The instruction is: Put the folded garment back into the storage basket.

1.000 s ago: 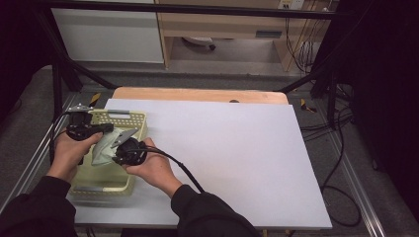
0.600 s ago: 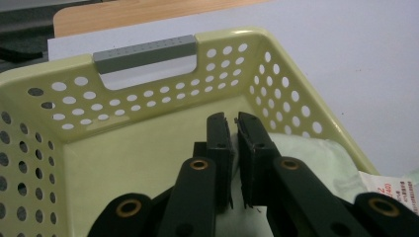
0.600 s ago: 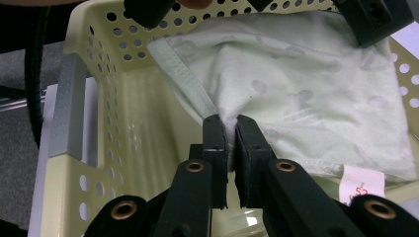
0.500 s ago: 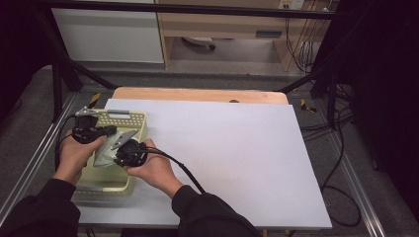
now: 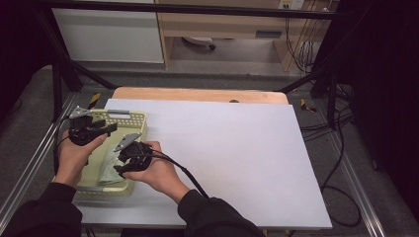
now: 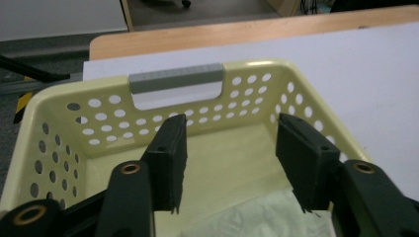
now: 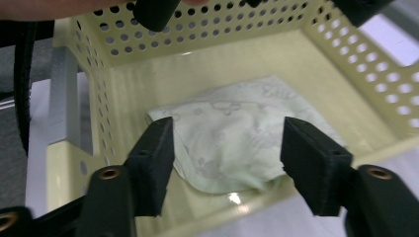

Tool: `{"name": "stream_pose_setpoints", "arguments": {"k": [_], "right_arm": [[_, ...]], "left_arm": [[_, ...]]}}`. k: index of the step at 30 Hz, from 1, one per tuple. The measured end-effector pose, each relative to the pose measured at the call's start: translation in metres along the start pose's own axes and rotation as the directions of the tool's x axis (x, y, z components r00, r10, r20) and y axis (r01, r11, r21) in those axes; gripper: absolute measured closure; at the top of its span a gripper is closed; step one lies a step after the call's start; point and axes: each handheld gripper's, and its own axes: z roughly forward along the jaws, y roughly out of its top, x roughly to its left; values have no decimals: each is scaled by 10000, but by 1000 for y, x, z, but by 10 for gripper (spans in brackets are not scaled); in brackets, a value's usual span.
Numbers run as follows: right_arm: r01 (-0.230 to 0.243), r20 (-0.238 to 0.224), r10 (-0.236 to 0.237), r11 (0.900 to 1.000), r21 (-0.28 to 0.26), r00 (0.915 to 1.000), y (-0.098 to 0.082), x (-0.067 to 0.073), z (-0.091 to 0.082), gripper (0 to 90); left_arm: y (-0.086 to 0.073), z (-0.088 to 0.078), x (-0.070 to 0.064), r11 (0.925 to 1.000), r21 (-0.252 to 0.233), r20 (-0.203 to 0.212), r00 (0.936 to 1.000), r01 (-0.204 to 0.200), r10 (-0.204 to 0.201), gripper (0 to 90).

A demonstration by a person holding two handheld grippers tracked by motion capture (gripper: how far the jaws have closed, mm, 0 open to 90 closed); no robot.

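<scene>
Cloth (image 7: 232, 143) in basket (image 7: 346, 64), beyond right gripper's (image 7: 227, 148) parted jaws.

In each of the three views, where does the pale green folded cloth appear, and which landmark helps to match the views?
High view: the cloth lies in the basket's near end, at lower left.
Left gripper view: at the bottom centre, between the open jaws.
Right gripper view: in the centre, on the basket floor.
Shared landmark: the yellow perforated basket.
</scene>
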Motion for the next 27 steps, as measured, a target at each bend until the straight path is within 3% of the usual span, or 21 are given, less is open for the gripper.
{"name": "stream_pose_setpoints", "arguments": {"k": [2, 8, 15, 21, 24, 27], "right_arm": [[-31, 275, 37, 9997, -234, 9996, -2, 2, -12, 253], [-607, 753, 657, 9960, -660, 9950, -14, -4, -46, 113], [-914, 1183, 1021, 9915, -926, 9877, -38, -21, -81, 71], [-1070, 1562, 1282, 9848, -1370, 9794, -53, -35, -107, 35], [-1226, 1624, 1459, 9818, -1453, 9759, -60, -44, -115, 35], [-1417, 1754, 1696, 9767, -1611, 9698, -63, -52, -123, 35]], "left_arm": [[0, -7, -5, 9992, -287, 46, 9996, 265, -263, 393], [-6, -31, -30, 9929, -1103, 358, 9985, 451, -413, 266], [-9, -50, -54, 9884, -1498, 424, 9989, 252, -191, 170], [-27, -63, -68, 9855, -1685, 914, 9958, 175, -20, 123], [-34, -65, -76, 9792, -2020, 1030, 9947, 201, 8, 114], [-40, -67, -83, 9774, -2090, 1181, 9930, 318, -70, 114]]}}
